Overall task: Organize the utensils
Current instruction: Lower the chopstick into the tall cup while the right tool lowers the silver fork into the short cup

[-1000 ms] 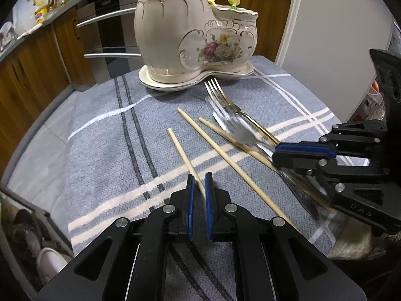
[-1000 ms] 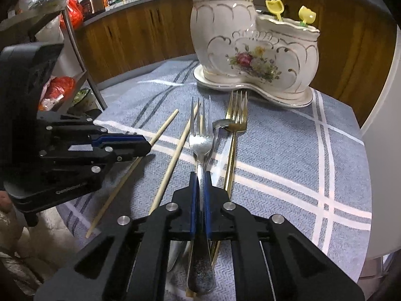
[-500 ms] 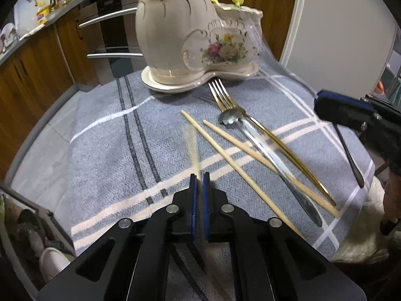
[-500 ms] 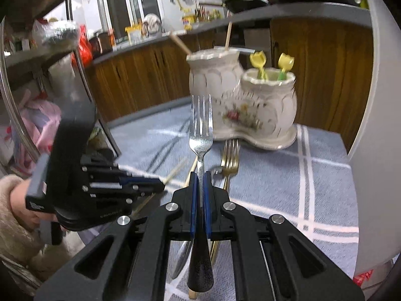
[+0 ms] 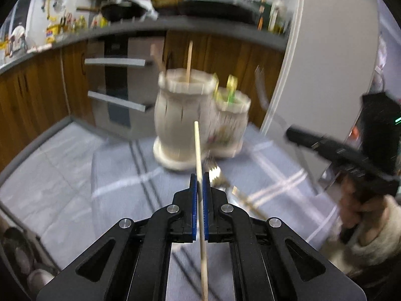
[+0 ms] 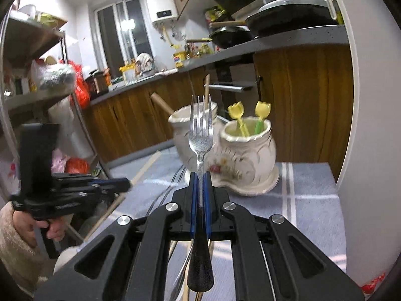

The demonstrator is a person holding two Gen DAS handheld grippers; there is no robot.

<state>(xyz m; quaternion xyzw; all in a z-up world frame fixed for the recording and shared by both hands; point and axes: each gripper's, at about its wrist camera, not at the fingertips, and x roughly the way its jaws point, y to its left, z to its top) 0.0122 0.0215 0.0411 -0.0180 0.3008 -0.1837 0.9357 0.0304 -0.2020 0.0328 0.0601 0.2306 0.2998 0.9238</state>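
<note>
My left gripper (image 5: 199, 176) is shut on a wooden chopstick (image 5: 198, 150), which points up toward the cream two-pot ceramic holder (image 5: 183, 123). My right gripper (image 6: 199, 175) is shut on a silver fork (image 6: 200, 135), tines up, lifted in front of the same holder (image 6: 248, 155). The tall pot holds wooden sticks; the small pot (image 6: 246, 135) holds two yellow tulip picks. A gold fork (image 5: 220, 178) lies on the grey checked cloth (image 5: 120, 175) below. The right gripper (image 5: 293, 135) shows at the right of the left wrist view, the left gripper (image 6: 125, 183) with its chopstick at the left of the right wrist view.
Wooden kitchen cabinets (image 6: 130, 123) and a dark counter with pans (image 6: 288, 20) stand behind the table. A white fridge wall (image 5: 325, 62) rises at the right. A metal shelf rack with bags (image 6: 37, 75) is at the left. A sleeved hand (image 6: 22, 225) grips each tool.
Both grippers rose off the cloth and tilted up toward the holder. The left jaws shut on a chopstick and lifted it; the right carried the fork up.
</note>
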